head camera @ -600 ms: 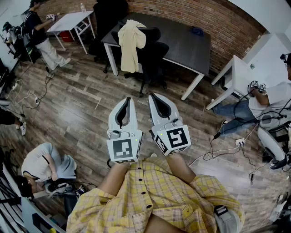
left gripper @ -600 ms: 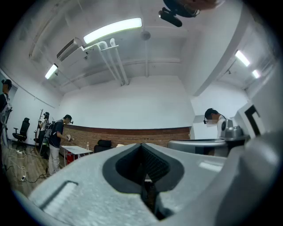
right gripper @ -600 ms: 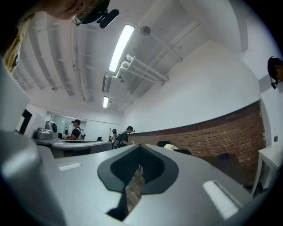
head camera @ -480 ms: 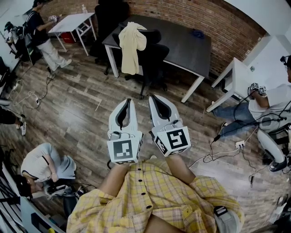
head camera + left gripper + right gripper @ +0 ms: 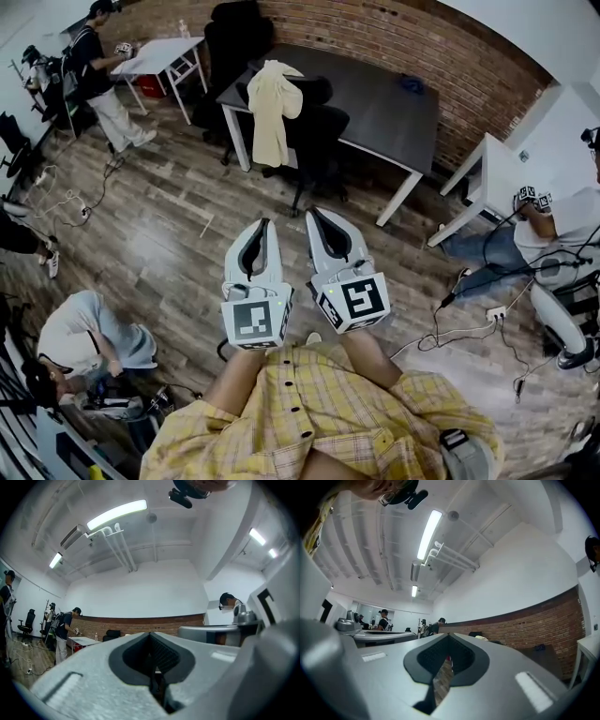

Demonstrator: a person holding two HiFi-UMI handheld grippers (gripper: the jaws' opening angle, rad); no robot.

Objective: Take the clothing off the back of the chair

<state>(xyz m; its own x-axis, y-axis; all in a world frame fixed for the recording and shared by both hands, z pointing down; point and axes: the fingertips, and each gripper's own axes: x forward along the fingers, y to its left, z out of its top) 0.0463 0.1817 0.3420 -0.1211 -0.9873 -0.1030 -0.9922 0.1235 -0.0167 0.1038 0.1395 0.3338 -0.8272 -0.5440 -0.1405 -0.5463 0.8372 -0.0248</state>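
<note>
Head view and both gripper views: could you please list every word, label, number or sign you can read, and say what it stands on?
None: no view shows a readable word or number.
White marker cube on the left hand-held gripper: a black-and-white square pattern only, no letters.
White marker cube on the right hand-held gripper: the same.

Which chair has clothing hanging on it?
The black chair at the dark desk's near side: only it has a pale yellow garment draped over its back.
</note>
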